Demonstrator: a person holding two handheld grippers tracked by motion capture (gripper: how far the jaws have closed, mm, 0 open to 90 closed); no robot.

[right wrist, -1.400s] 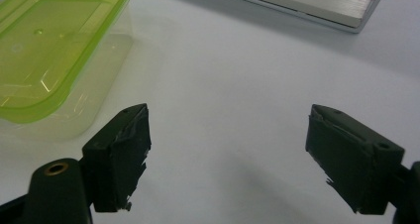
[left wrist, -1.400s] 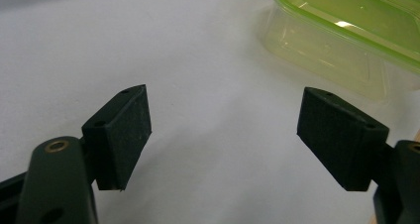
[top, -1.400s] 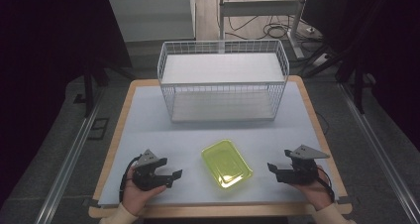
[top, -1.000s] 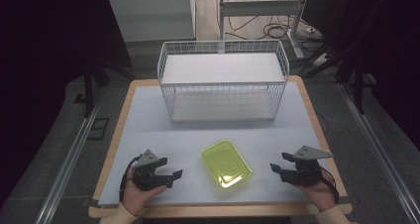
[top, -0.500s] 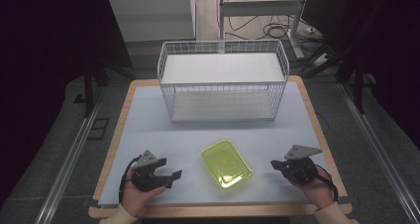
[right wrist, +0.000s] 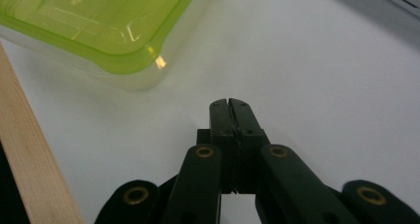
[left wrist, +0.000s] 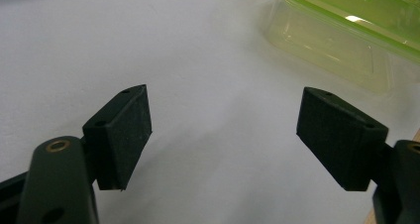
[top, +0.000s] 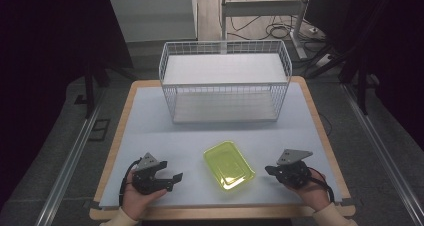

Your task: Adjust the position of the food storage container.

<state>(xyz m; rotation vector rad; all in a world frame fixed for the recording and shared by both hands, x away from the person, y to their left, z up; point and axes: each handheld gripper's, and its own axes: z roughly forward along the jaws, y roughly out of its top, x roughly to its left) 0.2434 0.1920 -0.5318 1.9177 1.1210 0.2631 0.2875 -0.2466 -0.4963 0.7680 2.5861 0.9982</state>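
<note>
Nothing looks started: the translucent yellow-green lidded plastic container (top: pixel 229 164) sits untouched on the white table (top: pixel 150 131), between both grippers. The left gripper (top: pixel 170 177) gapes wide; the right gripper (top: pixel 269 170) is pinched closed, empty. The white wire basket (top: pixel 225 81) behind holds nothing.

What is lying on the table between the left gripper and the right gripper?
In the high view, the yellow-green lidded container lies between the left gripper and the right gripper, touching neither; bare white table separates it from each.
</note>
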